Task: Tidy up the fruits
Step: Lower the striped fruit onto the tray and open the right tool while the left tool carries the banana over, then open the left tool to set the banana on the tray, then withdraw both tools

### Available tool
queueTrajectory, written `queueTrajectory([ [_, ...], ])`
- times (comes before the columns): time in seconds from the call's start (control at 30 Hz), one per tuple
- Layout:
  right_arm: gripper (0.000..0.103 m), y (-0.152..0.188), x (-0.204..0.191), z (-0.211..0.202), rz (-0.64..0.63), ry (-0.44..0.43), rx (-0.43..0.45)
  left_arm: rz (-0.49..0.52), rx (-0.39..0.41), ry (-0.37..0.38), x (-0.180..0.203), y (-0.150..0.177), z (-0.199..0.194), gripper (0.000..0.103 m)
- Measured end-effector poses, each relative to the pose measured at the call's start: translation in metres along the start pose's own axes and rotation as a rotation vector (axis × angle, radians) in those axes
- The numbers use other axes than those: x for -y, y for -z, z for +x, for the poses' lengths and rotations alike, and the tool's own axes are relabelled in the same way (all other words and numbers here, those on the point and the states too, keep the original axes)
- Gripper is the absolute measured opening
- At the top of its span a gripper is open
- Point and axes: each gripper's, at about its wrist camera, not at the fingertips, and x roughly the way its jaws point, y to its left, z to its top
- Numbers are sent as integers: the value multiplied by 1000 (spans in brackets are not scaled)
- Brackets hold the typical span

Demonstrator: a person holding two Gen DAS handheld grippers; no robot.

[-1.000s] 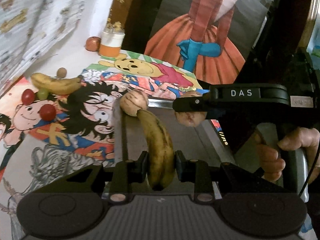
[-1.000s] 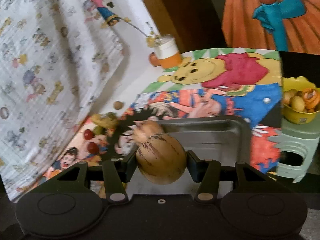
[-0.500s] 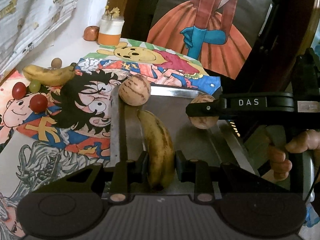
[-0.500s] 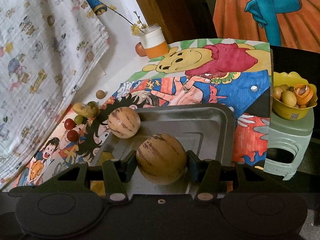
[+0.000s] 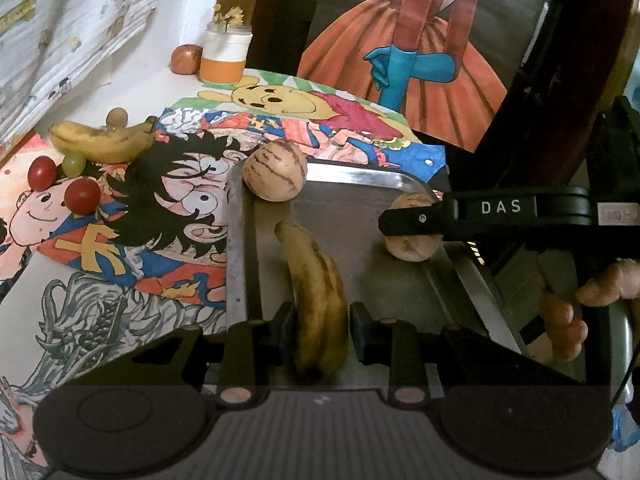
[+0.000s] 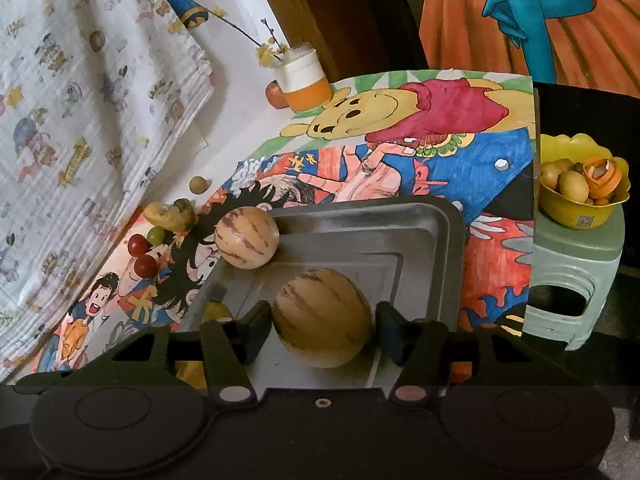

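A spotted banana [image 5: 316, 292] lies on the metal tray [image 5: 240, 240] between the fingers of my left gripper [image 5: 323, 332]. Its jaws are opening, and a thin gap shows on the banana's right side. A striped tan melon [image 6: 322, 316] rests on the tray [image 6: 452, 224] inside my right gripper [image 6: 324, 324]. Those jaws are opening too, and the pads stand just off the melon. In the left wrist view, one of the right gripper's fingers [image 5: 412, 218] crosses that melon [image 5: 408, 246]. A second striped melon [image 5: 275, 176] [image 6: 246, 242] sits at the tray's far left corner.
On the cartoon mat left of the tray lie another banana [image 5: 100, 142], red grapes [image 5: 82, 194], a green grape [image 5: 74, 162] and a small brown fruit [image 5: 117, 116]. An orange-and-white jar [image 5: 224, 56] stands at the back. A yellow bowl [image 6: 580, 196] of fruit sits on a green stool [image 6: 576, 272].
The right gripper came down and to the right with its melon, which now rests on the tray. Both pairs of jaws have eased off their fruit.
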Motion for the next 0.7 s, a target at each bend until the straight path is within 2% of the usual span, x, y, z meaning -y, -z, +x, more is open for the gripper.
queueTrajectory([
  [0.1, 67, 1, -2, -7, 1, -2, 6, 14, 15, -6, 2, 1, -6, 43],
  [0.2, 72, 2, -4, -16, -2, -4, 16, 16, 41, -19, 3, 4, -16, 60],
  [0.33, 77, 5, -9, -31, -5, -6, 35, -1, 80, -21, 3, 6, -32, 67],
  [0.6, 93, 19, -21, -64, -24, -7, 65, -65, 175, -82, -4, 14, -71, 97],
  [0.7, 98, 27, -29, -77, -41, -8, 75, -95, 206, -99, -7, 18, -86, 103],
])
